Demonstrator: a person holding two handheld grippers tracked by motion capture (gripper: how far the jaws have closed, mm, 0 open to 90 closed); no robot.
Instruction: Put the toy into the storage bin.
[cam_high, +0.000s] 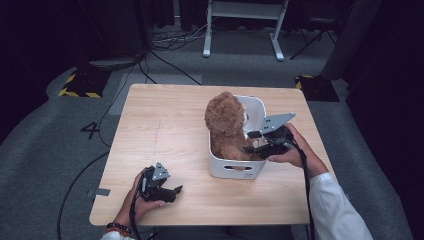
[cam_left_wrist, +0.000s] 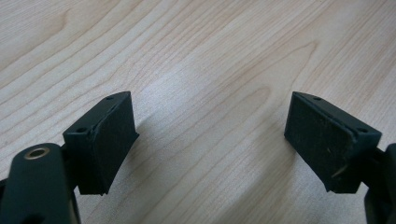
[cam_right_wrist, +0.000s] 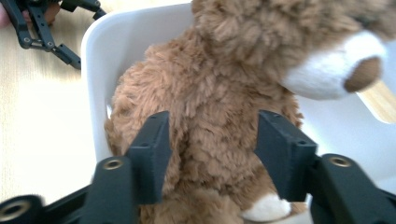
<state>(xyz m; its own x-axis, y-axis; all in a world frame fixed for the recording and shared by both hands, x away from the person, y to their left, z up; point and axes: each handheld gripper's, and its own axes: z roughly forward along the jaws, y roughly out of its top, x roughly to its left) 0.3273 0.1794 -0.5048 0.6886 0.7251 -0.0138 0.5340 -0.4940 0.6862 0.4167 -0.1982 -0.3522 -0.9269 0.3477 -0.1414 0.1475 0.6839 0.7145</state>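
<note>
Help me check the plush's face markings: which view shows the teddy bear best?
The right gripper view: the teddy bear sits close up in the white bin, white muzzle and brown nose plain. The high view shows it small and whole, upright in the bin. The left gripper view shows bare table.

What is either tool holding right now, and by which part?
Nothing. The right tool stands open around the teddy bear in the white bin; the left tool is open over bare table.

Light wooden table (cam_high: 165, 130), white bin (cam_high: 235, 167) on it

Left gripper (cam_high: 176, 190) low with parted jaws; right gripper (cam_high: 248, 142) raised, jaws apart.
</note>
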